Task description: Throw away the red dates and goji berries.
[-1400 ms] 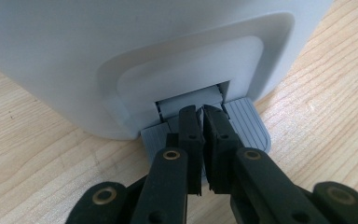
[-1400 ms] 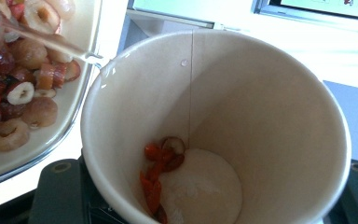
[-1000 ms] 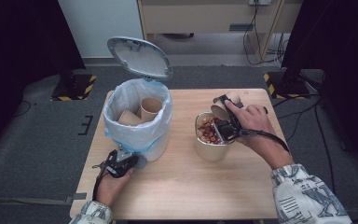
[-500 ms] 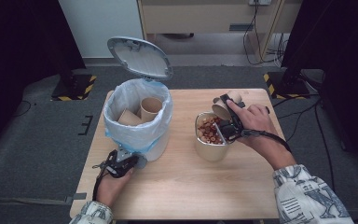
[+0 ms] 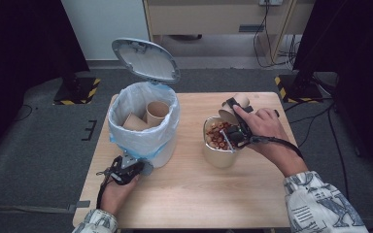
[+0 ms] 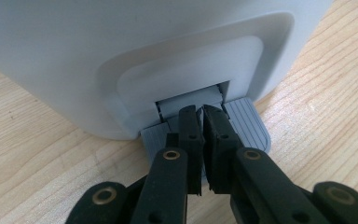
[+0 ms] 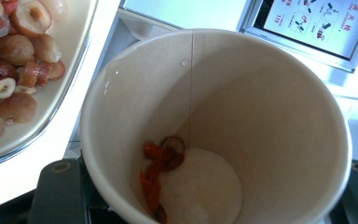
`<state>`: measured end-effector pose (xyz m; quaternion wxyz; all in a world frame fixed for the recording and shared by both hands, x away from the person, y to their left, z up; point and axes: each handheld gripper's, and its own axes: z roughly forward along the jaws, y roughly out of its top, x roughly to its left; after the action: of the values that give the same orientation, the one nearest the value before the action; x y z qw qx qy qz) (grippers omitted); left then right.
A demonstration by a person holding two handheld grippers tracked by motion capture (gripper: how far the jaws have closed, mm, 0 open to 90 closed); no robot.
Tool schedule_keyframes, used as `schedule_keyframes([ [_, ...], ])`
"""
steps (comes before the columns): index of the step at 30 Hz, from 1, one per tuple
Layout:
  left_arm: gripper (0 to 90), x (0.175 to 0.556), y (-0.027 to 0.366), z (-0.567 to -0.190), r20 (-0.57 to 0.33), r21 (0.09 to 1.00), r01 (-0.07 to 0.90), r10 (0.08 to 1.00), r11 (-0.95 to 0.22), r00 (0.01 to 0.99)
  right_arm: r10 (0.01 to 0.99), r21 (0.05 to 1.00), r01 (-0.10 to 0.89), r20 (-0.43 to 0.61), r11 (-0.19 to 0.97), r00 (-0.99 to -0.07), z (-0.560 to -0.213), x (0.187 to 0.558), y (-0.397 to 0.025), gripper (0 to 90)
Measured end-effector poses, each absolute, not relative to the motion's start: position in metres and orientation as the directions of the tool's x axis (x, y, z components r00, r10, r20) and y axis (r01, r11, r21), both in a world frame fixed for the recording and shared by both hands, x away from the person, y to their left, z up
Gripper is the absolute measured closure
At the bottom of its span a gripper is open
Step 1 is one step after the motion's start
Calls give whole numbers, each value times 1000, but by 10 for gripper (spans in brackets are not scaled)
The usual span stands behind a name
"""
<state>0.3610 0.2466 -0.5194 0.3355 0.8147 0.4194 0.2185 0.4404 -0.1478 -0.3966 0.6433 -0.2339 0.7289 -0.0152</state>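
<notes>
A white pedal bin with a blue liner stands at the table's left, its lid raised. Paper cups lie inside it. My left gripper is shut and presses its tips down on the grey pedal. My right gripper is shut on a paper cup, tipped on its side over a cream bowl of dried fruit. In the right gripper view the cup holds a few red scraps stuck near its base, and the bowl's rim is at the left.
The wooden table has bare room in front of the bin and bowl. Black stands with yellow-striped feet flank the table on the grey floor, and cables run at the back right.
The right hand and its tipped cup have shifted very slightly over the bowl. The left gripper stays on the pedal and the lid stays up.
</notes>
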Motion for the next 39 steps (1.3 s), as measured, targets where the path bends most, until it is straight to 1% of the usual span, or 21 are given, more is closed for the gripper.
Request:
schedule_keyframes([
  [3,855,361,247,-519,74,730,537,830,-423,553,-392,-356,-316,-918,879,-55,-398,440,-147,288],
  [8,855,361,247,-519,72,731,537,830,-421,553,-398,-363,-321,-916,875,-51,-398,440,-145,288],
  [11,855,361,247,-519,73,730,537,830,-422,553,-365,-325,-324,-928,888,-70,-396,440,-144,287],
  [14,855,361,247,-520,71,732,536,830,-421,553,-303,-255,-328,-947,910,-105,-393,440,-146,286],
  [15,855,361,247,-520,71,732,536,830,-421,553,-303,-255,-328,-947,910,-105,-393,440,-146,286],
  [16,855,361,247,-520,71,732,536,830,-420,553,-259,-205,-330,-957,921,-128,-390,441,-148,286],
  [18,855,361,247,-519,72,731,537,830,-421,553,-241,-182,-335,-960,925,-142,-390,441,-148,286],
  [19,855,361,247,-520,71,732,536,830,-420,553,-194,-129,-336,-967,933,-166,-388,441,-150,286],
  [20,855,361,247,-519,72,731,537,830,-421,553,-194,-129,-336,-967,933,-166,-388,441,-150,286],
  [21,856,361,247,-519,72,731,537,830,-422,553,-151,-77,-342,-969,937,-193,-386,442,-152,286],
  [22,855,361,247,-519,72,731,537,830,-422,553,-151,-77,-342,-969,937,-193,-386,442,-152,286],
  [23,855,361,247,-520,72,732,536,830,-421,553,-105,-22,-348,-970,937,-220,-384,443,-153,286],
  [24,855,361,247,-519,72,731,537,830,-421,553,-105,-22,-348,-970,937,-220,-384,443,-153,286],
  [27,855,361,247,-519,73,731,537,830,-422,553,4,103,-345,-961,933,-278,-380,444,-156,287],
  [28,856,361,247,-519,73,731,537,830,-422,553,4,103,-345,-961,933,-278,-380,444,-156,287],
  [29,855,361,247,-519,73,731,537,830,-422,553,58,166,-343,-951,925,-304,-377,446,-157,288],
  [30,855,361,247,-519,73,731,537,830,-422,553,87,200,-340,-944,919,-319,-375,447,-159,288],
  [32,856,361,247,-520,72,732,536,830,-421,553,107,221,-335,-939,916,-327,-374,448,-160,288],
  [35,855,361,247,-520,71,732,536,830,-420,553,189,314,-319,-911,894,-365,-369,452,-164,288],
  [36,855,361,247,-520,72,732,536,830,-421,553,189,314,-319,-911,894,-365,-369,452,-164,288],
  [39,855,361,247,-519,73,731,537,830,-422,553,255,384,-309,-887,870,-386,-365,455,-168,289],
])
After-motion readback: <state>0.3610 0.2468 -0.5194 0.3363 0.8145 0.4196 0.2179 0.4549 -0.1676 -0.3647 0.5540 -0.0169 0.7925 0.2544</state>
